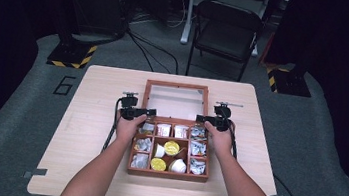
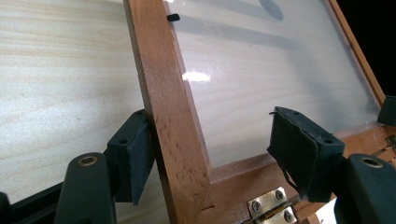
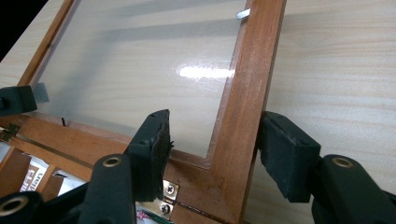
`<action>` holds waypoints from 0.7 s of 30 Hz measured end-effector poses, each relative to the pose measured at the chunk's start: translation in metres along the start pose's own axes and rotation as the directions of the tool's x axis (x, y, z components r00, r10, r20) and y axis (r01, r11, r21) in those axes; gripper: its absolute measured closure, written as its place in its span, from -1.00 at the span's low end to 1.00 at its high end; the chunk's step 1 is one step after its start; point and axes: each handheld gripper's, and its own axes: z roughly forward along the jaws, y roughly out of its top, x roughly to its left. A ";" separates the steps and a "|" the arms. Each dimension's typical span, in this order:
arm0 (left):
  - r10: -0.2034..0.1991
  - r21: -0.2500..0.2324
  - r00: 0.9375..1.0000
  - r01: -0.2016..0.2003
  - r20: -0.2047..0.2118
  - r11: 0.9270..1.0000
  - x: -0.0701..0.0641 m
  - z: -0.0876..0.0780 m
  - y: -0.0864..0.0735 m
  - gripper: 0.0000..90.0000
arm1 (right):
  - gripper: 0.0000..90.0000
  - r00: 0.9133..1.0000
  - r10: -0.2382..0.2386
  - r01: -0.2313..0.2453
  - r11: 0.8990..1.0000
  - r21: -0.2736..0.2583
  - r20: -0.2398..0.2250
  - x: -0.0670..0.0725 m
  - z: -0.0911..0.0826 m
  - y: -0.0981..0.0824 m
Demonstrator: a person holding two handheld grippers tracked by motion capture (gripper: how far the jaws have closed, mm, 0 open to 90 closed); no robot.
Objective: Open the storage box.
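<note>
Glass-paned wooden box lid [image 1: 175, 101] lies open flat on our pale desk [image 1: 94, 118], behind its compartments. Our left claw [image 2: 208, 156] straddles one side rail, released, one pad touching. Our right claw [image 3: 212, 147] brackets the other rail loosely. Lifting unevenly could twist the brass hinges [image 2: 273, 210].

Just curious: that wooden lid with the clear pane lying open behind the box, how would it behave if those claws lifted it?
The lid would probably stay stiff, given its thick wooden frame. It should swing on its brass hinge rather than come free. The glossy pane could be slippery or fragile.
</note>
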 end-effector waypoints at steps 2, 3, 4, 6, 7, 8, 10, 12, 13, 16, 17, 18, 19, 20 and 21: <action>-0.001 0.006 1.000 0.001 0.001 1.000 0.001 0.000 0.000 -0.28 | -0.04 1.000 0.023 -0.023 1.000 0.011 -0.002 0.000 0.000 0.000; -0.011 0.000 1.000 0.011 0.001 1.000 0.001 0.001 0.000 -0.28 | -0.04 1.000 0.024 -0.024 1.000 0.011 -0.003 0.000 0.000 0.000; -0.011 0.002 1.000 0.011 0.001 1.000 0.001 0.001 0.000 -0.28 | -0.04 1.000 0.024 -0.024 1.000 0.012 -0.003 -0.001 0.000 0.000; -0.018 0.005 1.000 0.018 0.002 1.000 0.001 0.001 0.000 -0.28 | -0.04 1.000 0.020 -0.019 1.000 0.008 -0.009 -0.002 0.001 0.000; -0.020 0.005 1.000 0.020 0.001 1.000 0.001 0.001 0.000 -0.28 | -0.04 1.000 0.025 -0.025 1.000 0.010 -0.009 -0.002 0.001 0.000; -0.024 0.005 1.000 0.024 0.000 1.000 0.001 0.001 0.000 -0.29 | -0.04 1.000 0.028 -0.028 1.000 0.012 -0.009 -0.002 0.001 0.000; -0.024 0.007 1.000 0.024 0.000 1.000 0.001 0.002 0.000 -0.29 | -0.04 0.999 0.036 -0.035 0.999 0.013 -0.009 -0.001 0.001 0.000; -0.027 0.010 1.000 0.027 0.000 1.000 0.001 0.002 0.000 -0.29 | -0.04 0.999 0.041 -0.041 0.999 0.015 -0.010 -0.002 0.002 0.000; -0.027 0.011 1.000 0.027 0.001 1.000 0.002 0.002 0.000 -0.29 | -0.04 0.999 0.048 -0.048 0.999 0.021 -0.010 -0.002 0.001 0.000; -0.037 0.021 0.999 0.037 0.006 0.999 0.003 0.002 0.000 -0.29 | -0.04 0.999 0.049 -0.049 0.999 0.018 -0.021 -0.004 0.003 -0.001; -0.037 0.021 0.999 0.037 0.006 0.999 0.003 0.002 0.000 -0.29 | -0.04 0.997 0.071 -0.070 0.997 0.030 -0.024 -0.004 0.002 -0.001; -0.050 0.029 0.999 0.050 0.009 0.998 0.004 0.003 0.000 -0.29 | -0.04 0.997 0.066 -0.065 0.998 0.022 -0.028 -0.006 0.004 -0.001; -0.053 0.032 0.999 0.053 0.010 0.998 0.004 0.003 0.000 -0.29 | -0.04 0.997 0.074 -0.073 0.997 0.026 -0.034 -0.006 0.004 -0.001; -0.055 0.034 0.998 0.055 0.011 0.998 0.005 0.003 0.000 -0.29 | -0.04 0.996 0.085 -0.084 0.996 0.035 -0.034 -0.007 0.004 -0.001; -0.057 0.035 0.998 0.057 0.012 0.998 0.005 0.003 0.000 -0.29 | -0.04 0.995 0.092 -0.090 0.995 0.034 -0.035 -0.007 0.004 -0.001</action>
